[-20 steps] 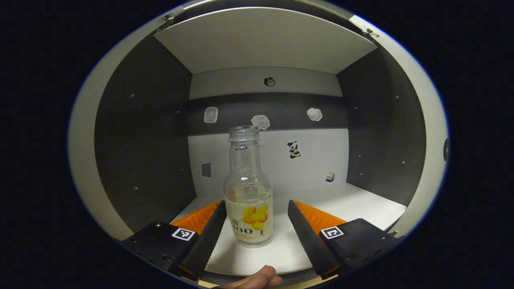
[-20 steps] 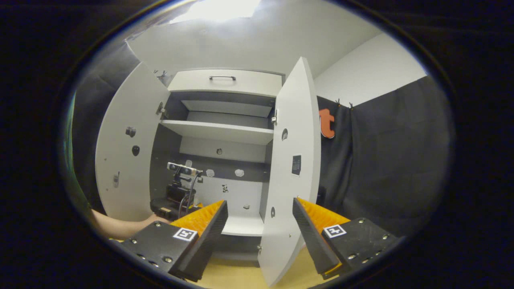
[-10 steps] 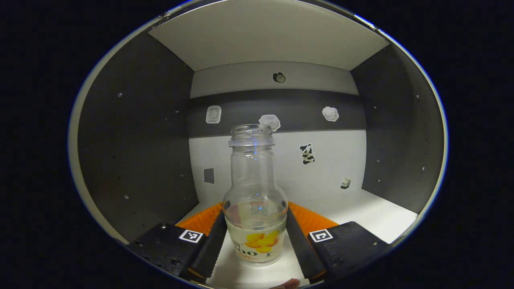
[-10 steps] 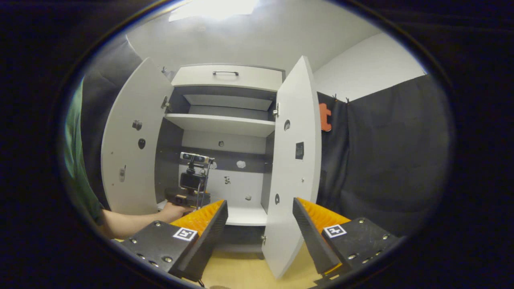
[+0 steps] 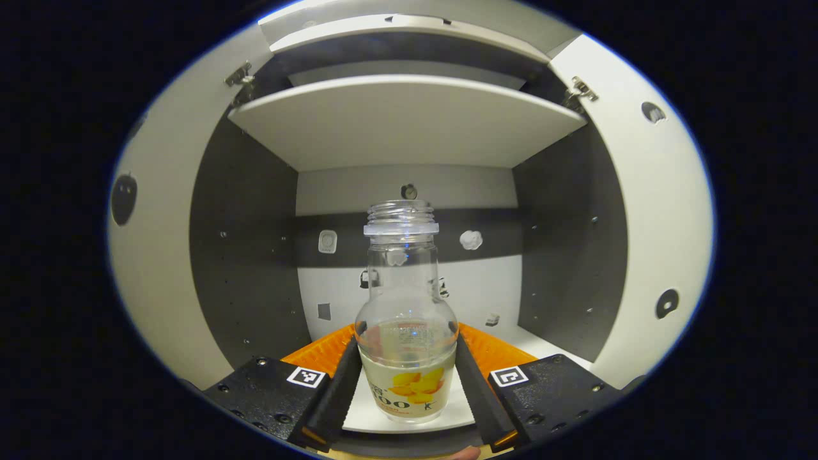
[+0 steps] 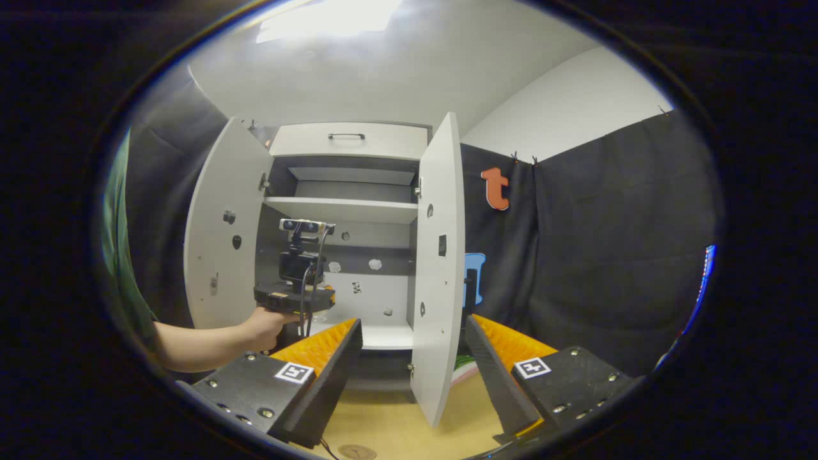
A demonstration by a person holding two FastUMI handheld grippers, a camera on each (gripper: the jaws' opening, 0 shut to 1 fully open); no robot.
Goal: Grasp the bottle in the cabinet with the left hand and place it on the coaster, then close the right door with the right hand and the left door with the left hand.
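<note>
bottle (image 5: 407,332) sits at the centre bottom of the left gripper view, upright and uncapped, clamped at its belly between both fingers of the left gripper (image 5: 407,383). behind it the cabinet (image 5: 409,121) fills the middle of the frame, its shelf across the upper part. in the right gripper view the right gripper (image 6: 412,370) at the bottom has its fingers spread wide, holding nothing. the right door (image 6: 438,255) stands open at centre frame, the left door (image 6: 220,230) at left. a hand (image 6: 265,327) at lower left grips the other tool before the cabinet.
</note>
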